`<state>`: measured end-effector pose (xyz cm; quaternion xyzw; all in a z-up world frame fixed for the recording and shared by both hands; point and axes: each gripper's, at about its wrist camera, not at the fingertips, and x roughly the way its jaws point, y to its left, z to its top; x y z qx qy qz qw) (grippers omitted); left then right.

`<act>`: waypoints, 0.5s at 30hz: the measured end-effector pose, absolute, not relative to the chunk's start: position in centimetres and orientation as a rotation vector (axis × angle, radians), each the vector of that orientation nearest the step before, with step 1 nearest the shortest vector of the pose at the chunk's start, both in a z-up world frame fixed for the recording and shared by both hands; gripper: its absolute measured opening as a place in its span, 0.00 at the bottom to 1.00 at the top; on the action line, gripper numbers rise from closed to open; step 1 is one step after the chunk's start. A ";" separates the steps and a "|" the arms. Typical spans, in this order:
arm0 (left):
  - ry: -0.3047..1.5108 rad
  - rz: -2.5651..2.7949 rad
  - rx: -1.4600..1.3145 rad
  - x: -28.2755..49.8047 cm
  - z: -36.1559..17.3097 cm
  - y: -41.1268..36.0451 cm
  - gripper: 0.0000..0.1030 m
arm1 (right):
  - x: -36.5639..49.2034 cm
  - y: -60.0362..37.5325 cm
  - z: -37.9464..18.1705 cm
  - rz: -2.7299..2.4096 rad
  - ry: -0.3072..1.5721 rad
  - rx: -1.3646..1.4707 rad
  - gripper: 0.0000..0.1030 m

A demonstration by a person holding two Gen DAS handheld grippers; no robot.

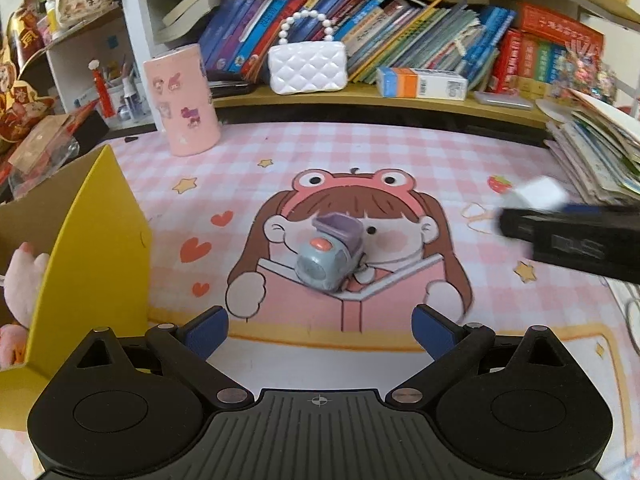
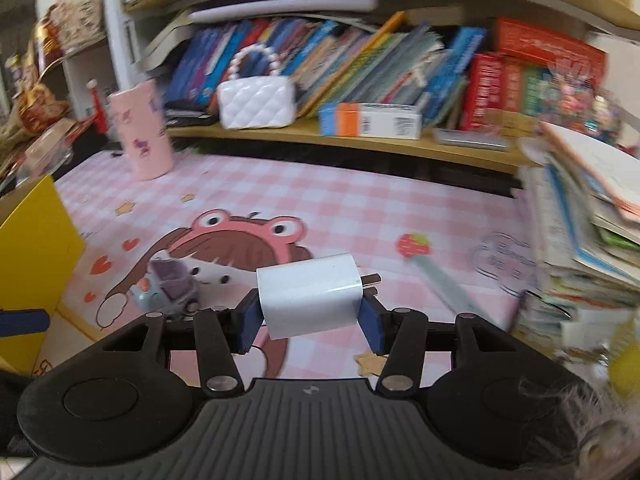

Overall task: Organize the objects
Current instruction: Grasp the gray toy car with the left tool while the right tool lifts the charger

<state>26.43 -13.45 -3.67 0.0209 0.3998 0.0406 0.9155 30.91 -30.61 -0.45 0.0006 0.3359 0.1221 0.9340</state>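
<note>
Fingers (image 2: 250, 320) of right gripper (image 2: 310, 322) clamp white charger (image 2: 308, 296) above mat (image 2: 360, 208); left gripper (image 1: 320, 330) wide open, empty, toy train (image 1: 330, 258) just ahead. Book spines too blurred to read.

We see a counter (image 1: 360, 148) covered by a pink-and-white checked mat printed with a cartoon girl in a frog hat. On the mat sit a small grey-and-purple toy vehicle (image 1: 330, 258), a pink cylindrical tin with cartoon stickers (image 1: 184, 100) near the back left, and a leaning stack of books and papers (image 1: 596, 152) at the right edge. A yellow cardboard box (image 1: 88, 256) stands on the left side.
</note>
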 end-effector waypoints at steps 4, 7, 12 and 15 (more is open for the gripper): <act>0.819 0.121 0.050 28.4 -4.7 -13.7 0.95 | 29.8 -31.5 -0.4 0.231 0.713 0.030 0.47; 0.810 0.153 0.070 30.1 -5.5 -14.2 0.94 | 29.1 -31.7 -0.6 0.235 0.730 0.048 0.47; 0.808 0.138 0.071 32.6 -6.5 -15.0 0.87 | 28.6 -31.8 -0.9 0.235 0.758 0.080 0.47; 0.820 0.133 0.078 33.8 -7.2 -15.3 0.74 | 28.2 -31.9 -1.0 0.241 0.769 0.086 0.47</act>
